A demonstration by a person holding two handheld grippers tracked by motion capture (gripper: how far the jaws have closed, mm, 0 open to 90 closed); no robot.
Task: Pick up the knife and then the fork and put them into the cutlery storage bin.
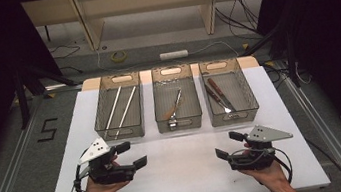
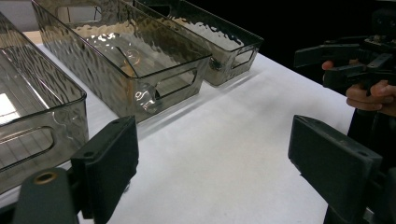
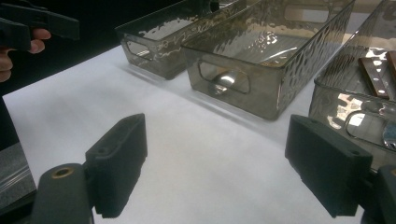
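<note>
White table (image 1: 184,170) — 3 bins (image 1: 176,104) ahead, both grippers (image 1: 131,155) gaping, nothing between.

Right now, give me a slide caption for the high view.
Two open grippers, left and right, held over a white table before three clear bins of utensils.

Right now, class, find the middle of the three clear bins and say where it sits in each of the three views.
High view: the middle bin stands at top centre, between two other bins.
Left gripper view: upper centre, above the left hand-held gripper.
Right gripper view: upper centre-right, above the right hand-held gripper.
Shared landmark: the white table top.
</note>
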